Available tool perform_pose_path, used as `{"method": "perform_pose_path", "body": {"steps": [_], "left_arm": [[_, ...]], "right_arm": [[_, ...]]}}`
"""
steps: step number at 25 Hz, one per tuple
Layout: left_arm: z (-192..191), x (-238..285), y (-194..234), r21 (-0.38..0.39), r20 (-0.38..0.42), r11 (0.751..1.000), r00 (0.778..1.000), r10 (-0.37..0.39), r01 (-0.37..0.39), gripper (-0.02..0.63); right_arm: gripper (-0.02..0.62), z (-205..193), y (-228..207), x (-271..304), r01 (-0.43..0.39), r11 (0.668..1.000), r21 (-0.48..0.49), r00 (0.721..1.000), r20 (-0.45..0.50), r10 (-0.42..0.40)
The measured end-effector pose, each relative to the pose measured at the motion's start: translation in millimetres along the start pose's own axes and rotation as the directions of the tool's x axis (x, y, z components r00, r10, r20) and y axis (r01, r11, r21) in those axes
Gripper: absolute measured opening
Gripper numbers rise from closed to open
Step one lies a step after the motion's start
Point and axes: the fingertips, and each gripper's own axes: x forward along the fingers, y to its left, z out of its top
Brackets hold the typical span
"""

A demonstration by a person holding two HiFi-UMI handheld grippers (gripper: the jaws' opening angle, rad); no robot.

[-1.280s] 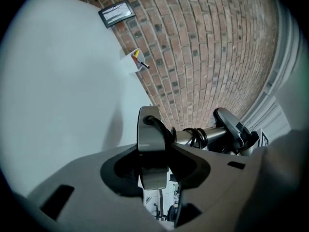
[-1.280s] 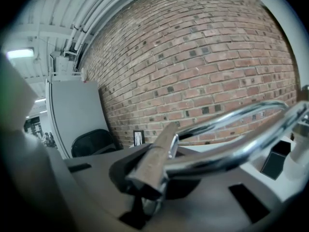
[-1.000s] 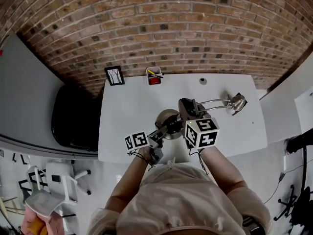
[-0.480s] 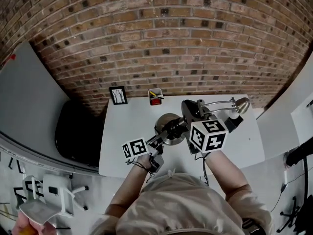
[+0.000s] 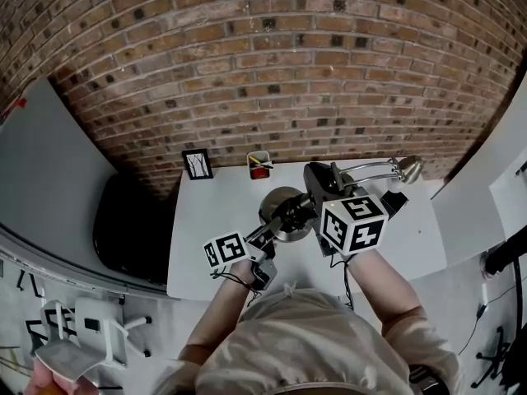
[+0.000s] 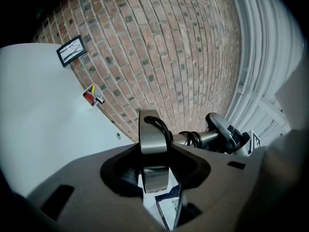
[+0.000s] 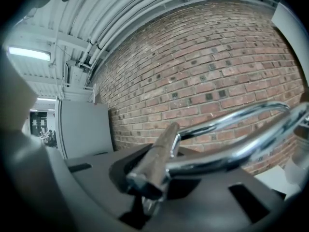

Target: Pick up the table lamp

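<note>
Chrome table lamp [image 5: 372,169]: round base [image 5: 277,203], curved rods [image 7: 241,129]

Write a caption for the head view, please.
Left gripper and right gripper grip the table lamp by base and arm over a white table.

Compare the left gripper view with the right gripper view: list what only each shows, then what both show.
Only the left gripper view: a picture frame and a pen cup. Only the right gripper view: a ceiling light and a grey panel. Both: the brick wall and the lamp, which the left gripper and right gripper each clamp.
</note>
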Motion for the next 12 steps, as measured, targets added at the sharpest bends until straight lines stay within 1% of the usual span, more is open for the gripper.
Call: {"method": "perform_pose_path", "body": {"steps": [12], "left_arm": [[-6.7,1.0,7.9,-0.001,-0.010,1.000,1.000,0.022,-0.022,0.160]], "right_arm": [[0.044,-11.9,-7.2,-2.4,0.000,1.000,0.029,1.000,-0.003,0.000]]}}
